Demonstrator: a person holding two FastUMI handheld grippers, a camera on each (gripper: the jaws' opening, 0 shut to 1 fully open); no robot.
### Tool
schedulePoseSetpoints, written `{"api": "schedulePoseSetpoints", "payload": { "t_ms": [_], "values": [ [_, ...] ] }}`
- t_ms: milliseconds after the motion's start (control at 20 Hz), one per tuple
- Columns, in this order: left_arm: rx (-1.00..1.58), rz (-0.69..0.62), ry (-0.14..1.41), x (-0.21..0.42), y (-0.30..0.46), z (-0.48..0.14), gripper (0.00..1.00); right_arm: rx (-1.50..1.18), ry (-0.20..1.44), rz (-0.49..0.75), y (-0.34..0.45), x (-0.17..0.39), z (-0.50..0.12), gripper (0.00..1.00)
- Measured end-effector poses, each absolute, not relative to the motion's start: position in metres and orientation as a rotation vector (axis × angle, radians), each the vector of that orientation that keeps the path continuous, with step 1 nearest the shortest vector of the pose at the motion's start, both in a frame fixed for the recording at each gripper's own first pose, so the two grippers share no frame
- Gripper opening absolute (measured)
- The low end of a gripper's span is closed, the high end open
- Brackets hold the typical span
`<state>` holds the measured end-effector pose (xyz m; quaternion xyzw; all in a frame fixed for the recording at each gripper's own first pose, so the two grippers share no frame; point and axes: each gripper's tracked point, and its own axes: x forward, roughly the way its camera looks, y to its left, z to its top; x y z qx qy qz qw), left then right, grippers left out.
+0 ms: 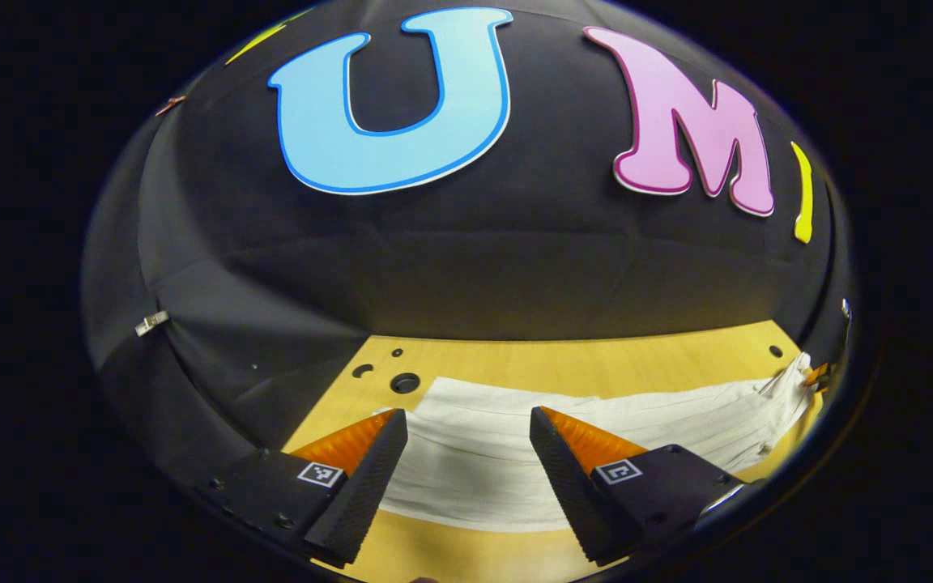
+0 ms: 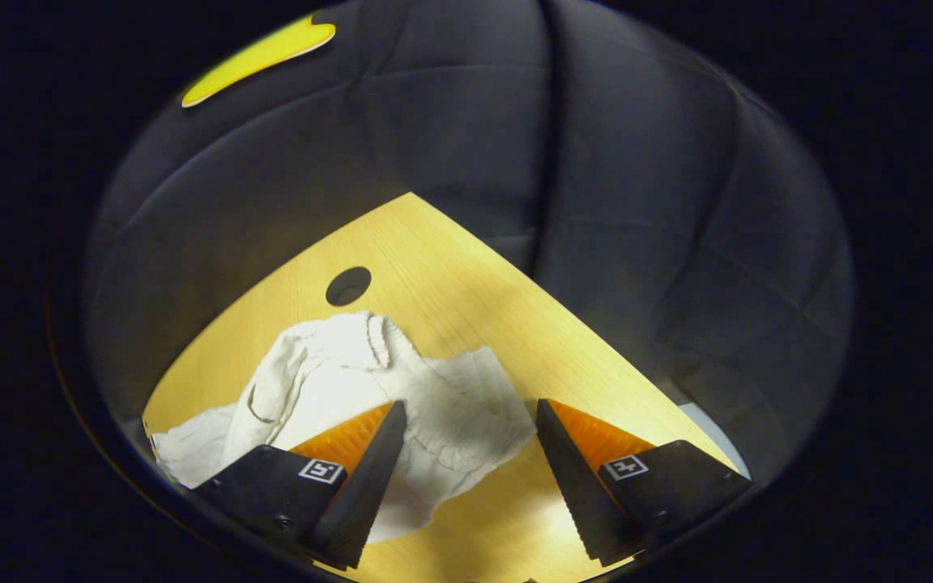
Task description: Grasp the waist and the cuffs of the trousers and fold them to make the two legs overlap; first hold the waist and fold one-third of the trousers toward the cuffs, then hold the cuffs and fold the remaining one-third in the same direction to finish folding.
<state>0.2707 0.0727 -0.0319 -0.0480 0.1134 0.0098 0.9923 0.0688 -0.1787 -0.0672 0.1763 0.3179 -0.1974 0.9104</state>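
Note:
White trousers (image 1: 475,453) lie on the wooden table (image 1: 564,360). In the left gripper view the leg end stretches flat across, running off to the right. My left gripper (image 1: 468,421) hangs open above that cloth, with nothing between its fingers. In the right gripper view the gathered waist (image 2: 369,332) of the trousers (image 2: 450,405) lies bunched and crumpled near the table's corner. My right gripper (image 2: 470,413) stands open over the waist's edge, its left finger (image 2: 369,478) above the cloth, its right finger (image 2: 572,478) above bare wood.
Round holes (image 1: 404,383) pierce the tabletop near its far left corner, and another hole (image 2: 348,286) lies beyond the waist. The black cloth wall (image 1: 466,267) closes off the table's far edges. Bare wood (image 2: 466,267) extends past the waist.

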Motion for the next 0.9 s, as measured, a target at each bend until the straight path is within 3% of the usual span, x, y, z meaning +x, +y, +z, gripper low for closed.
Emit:
{"api": "schedulePoseSetpoints", "payload": {
  "t_ms": [250,500,550,600,650,700,750,800,900],
  "values": [
    [-0.241,-0.001,0.234,0.256,0.037,-0.036,0.97,0.253,0.646,-0.389,-0.176,0.066,-0.069,0.99],
    [-0.198,0.017,0.265,0.241,0.030,-0.044,0.96,0.225,0.659,-0.398,-0.167,0.067,-0.076,0.97],
    [-0.193,0.020,0.271,0.240,0.029,-0.044,0.96,0.219,0.656,-0.394,-0.162,0.067,-0.076,0.93],
    [-0.192,0.018,0.275,0.237,0.027,-0.044,0.96,0.218,0.656,-0.379,-0.158,0.067,-0.078,0.77],
    [-0.191,0.015,0.279,0.236,0.024,-0.043,0.96,0.215,0.654,-0.372,-0.152,0.067,-0.079,0.69],
    [-0.183,0.020,0.287,0.231,0.022,-0.045,0.96,0.202,0.643,-0.365,-0.149,0.067,-0.077,0.54],
    [-0.173,0.018,0.289,0.229,0.018,-0.044,0.96,0.203,0.644,-0.361,-0.144,0.067,-0.076,0.51],
    [-0.165,0.005,0.285,0.225,0.012,-0.041,0.96,0.186,0.626,-0.351,-0.141,0.069,-0.076,0.37],
    [-0.154,-0.036,0.278,0.218,-0.003,-0.038,0.96,0.145,0.617,-0.328,-0.138,0.067,-0.075,0.27]
  ]
}}
